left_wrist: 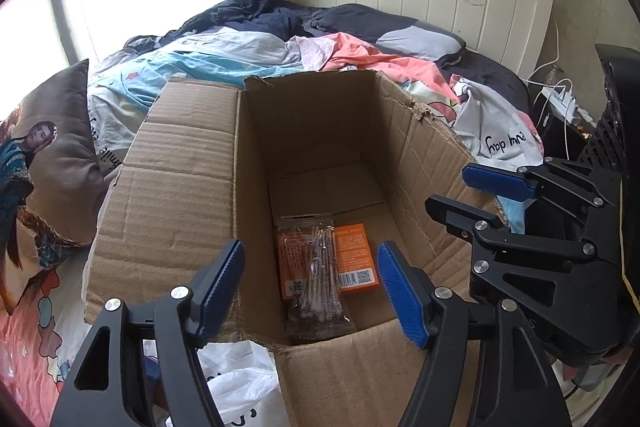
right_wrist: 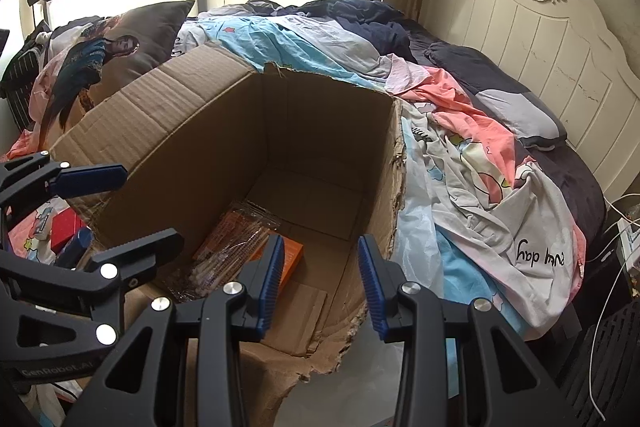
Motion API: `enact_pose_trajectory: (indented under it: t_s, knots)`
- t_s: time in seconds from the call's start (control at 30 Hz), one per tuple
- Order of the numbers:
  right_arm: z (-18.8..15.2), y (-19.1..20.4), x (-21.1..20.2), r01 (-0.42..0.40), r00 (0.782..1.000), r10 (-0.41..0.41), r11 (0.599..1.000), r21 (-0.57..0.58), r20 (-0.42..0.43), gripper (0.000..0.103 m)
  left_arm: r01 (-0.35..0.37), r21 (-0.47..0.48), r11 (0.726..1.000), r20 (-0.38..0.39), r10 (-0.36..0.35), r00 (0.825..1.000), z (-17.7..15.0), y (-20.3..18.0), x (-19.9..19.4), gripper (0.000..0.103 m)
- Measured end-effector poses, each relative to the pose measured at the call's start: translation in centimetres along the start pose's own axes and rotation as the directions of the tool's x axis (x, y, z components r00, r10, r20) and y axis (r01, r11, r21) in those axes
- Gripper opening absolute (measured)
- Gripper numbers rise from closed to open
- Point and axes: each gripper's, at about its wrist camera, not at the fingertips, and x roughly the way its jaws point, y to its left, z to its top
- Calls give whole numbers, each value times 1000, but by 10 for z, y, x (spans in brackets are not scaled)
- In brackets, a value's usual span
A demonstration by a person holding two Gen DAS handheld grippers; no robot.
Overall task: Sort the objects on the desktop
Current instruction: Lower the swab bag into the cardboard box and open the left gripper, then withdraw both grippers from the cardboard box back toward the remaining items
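Both the left gripper [left_wrist: 312, 291] and right gripper [right_wrist: 320, 283] hover wide apart and empty over the cardboard box [left_wrist: 168, 187]. On its floor a cotton swab packet [left_wrist: 316, 279] overlaps an orange carton [left_wrist: 356, 259]. The packet looks light, crinkly and slippery; pinching a sealed end seems safest.

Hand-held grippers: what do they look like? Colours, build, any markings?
The left hand-held gripper and the right hand-held gripper match: black angular plastic linkage arms with triangular cut-outs, silver round pivot screws, and two fingers faced with ribbed blue pads. In the right wrist view, the left gripper's body carries white "GenRobot.AI" lettering. No sleeves or hands are visible.
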Motion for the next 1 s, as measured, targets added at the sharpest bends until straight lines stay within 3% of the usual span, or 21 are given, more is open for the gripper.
enact_pose_trajectory:
  t_s: [0.2,0.47,1.0]
  knots:
    - [0,2,0,-5,1000,5,1000,3,-4,40,-70,-11,997,16,70,997,-4,3,-9,94]
    - [0,13,-1,-3,1000,3,1000,-13,8,58,-86,-26,996,21,87,996,-13,16,-23,95]
    - [0,32,-18,6,999,-5,1000,-25,33,63,-112,-22,993,45,113,993,-30,25,-44,95]
